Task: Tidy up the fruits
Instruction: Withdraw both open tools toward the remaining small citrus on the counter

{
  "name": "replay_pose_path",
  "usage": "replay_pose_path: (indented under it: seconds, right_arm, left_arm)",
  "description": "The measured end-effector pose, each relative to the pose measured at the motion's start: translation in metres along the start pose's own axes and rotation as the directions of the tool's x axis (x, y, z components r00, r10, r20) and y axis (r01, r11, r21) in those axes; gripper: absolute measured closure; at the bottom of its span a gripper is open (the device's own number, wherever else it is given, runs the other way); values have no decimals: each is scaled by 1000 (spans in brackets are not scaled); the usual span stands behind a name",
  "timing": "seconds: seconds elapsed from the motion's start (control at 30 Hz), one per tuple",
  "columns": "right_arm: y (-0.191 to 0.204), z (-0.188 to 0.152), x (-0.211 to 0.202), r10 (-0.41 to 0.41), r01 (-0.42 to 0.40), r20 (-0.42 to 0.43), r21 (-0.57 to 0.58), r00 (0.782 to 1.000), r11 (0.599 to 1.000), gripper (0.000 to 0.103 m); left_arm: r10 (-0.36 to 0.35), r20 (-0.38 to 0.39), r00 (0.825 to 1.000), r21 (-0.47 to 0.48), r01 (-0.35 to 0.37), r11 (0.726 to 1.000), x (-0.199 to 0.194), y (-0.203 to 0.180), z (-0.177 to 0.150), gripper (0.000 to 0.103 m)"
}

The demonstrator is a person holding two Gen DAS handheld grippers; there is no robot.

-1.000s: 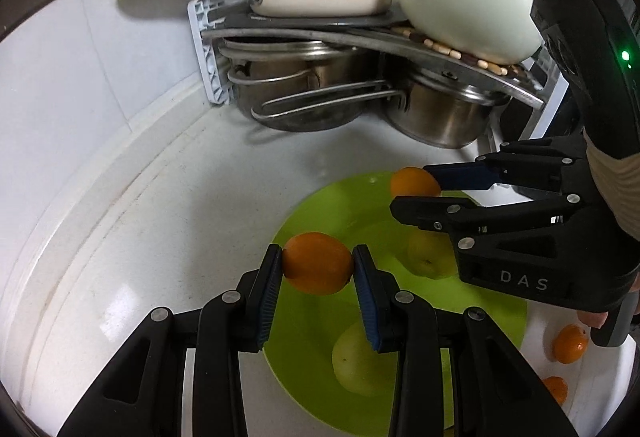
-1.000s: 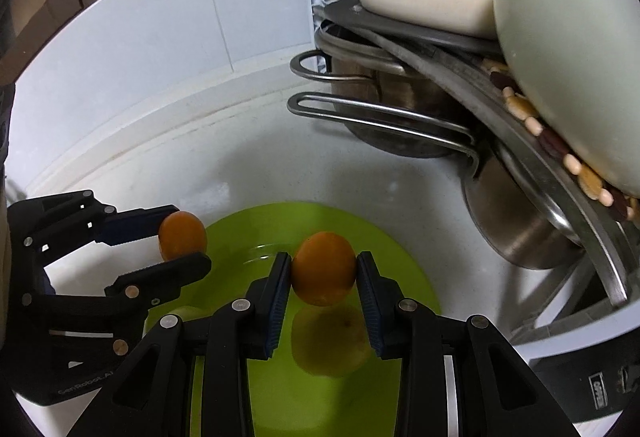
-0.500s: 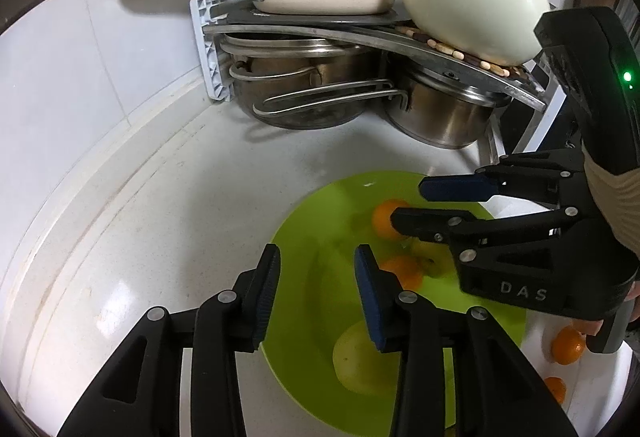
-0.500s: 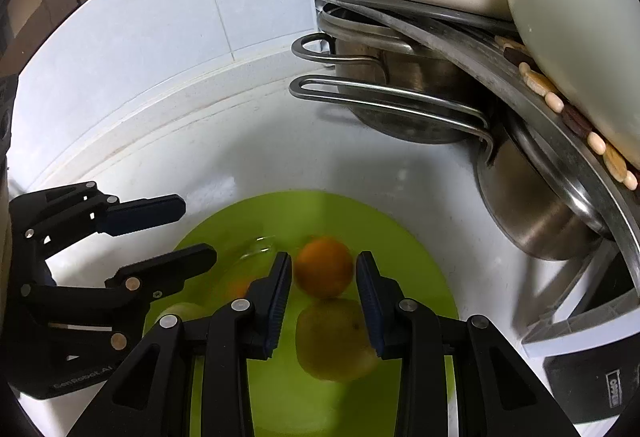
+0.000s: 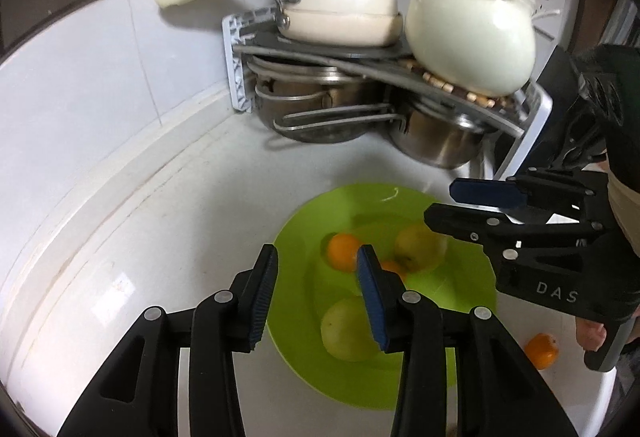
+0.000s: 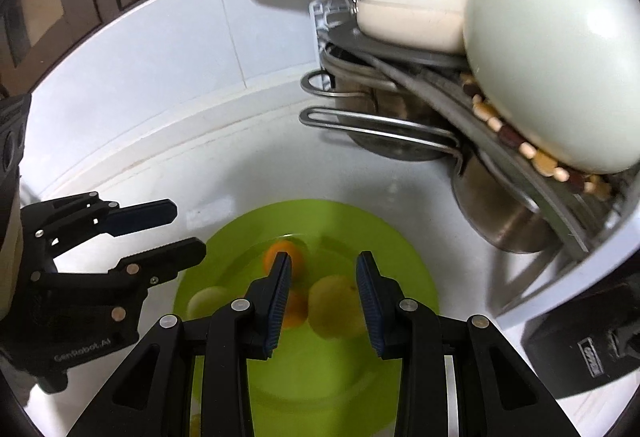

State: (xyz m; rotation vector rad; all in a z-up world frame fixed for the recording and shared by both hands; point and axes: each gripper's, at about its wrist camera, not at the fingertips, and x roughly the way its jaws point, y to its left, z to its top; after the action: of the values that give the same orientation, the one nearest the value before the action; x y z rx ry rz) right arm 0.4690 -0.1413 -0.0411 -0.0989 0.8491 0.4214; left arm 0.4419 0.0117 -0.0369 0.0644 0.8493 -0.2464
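Note:
A lime green plate (image 5: 304, 301) lies on the white counter and also shows in the right wrist view (image 6: 416, 277). On it lie two small oranges (image 5: 341, 249) (image 5: 394, 269) and two yellow-green fruits (image 5: 420, 247) (image 5: 346, 329). In the right wrist view one orange (image 6: 285, 251) and a yellow fruit (image 6: 332, 303) show between the fingers. My left gripper (image 5: 316, 291) is open and empty above the plate's left part. My right gripper (image 6: 322, 301) is open and empty above the plate; it shows at the right of the left wrist view (image 5: 460, 203).
A corner rack (image 5: 240, 61) at the back holds steel pots (image 5: 320, 109), cream pans (image 5: 340, 13) and a white kettle (image 5: 468, 33). One more orange (image 5: 541, 350) lies on the counter right of the plate. The tiled wall curves around the left.
Both grippers opened and let their oranges fall onto the plate. Both grippers have since risen and drawn back, jaws open wider.

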Motion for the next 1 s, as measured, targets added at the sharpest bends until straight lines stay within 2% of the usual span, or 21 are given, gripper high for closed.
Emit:
replay_pose_path:
  seconds: [0.6, 0.8, 0.9, 1.0]
  right_arm:
    - [26, -35, -105, -4, 11, 159, -43, 987, 999, 66]
    - [33, -53, -129, -7, 15, 197, -38, 980, 999, 65]
    - [37, -63, -139, -12, 21, 210, -42, 978, 999, 61]
    - [37, -73, -145, -11, 21, 206, -46, 979, 999, 61]
  left_arm:
    - [-11, 124, 992, -7, 12, 1000, -100, -42, -28, 53]
    - [-8, 150, 989, 6, 8, 1000, -125, -54, -42, 48]
    - [4, 157, 988, 4, -5, 1000, -133, -60, -50, 45]
    - [13, 162, 987, -5, -13, 1000, -141, -65, -59, 42]
